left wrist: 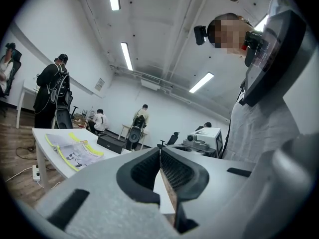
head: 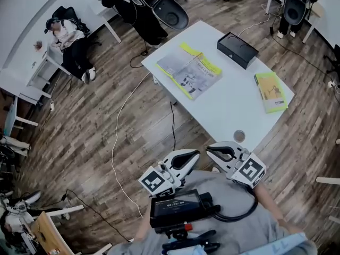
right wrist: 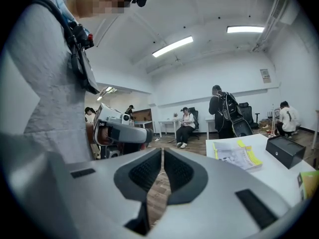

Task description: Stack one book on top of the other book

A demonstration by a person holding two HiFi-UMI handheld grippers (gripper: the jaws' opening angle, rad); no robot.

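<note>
— Holding my left tongs (head: 195, 153) and right tongs (head: 209, 149) pressed together, empty, near the worktop (head: 223, 110).
— Books?
— Head view: large book (head: 189, 69), small book (head: 271, 92), well apart; left gripper view shows only the large

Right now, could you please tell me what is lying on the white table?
On the white table: a large yellow-edged book, a black box, a smaller green book and a small round object near the edge. Whatever lies under the books is covered.
</note>
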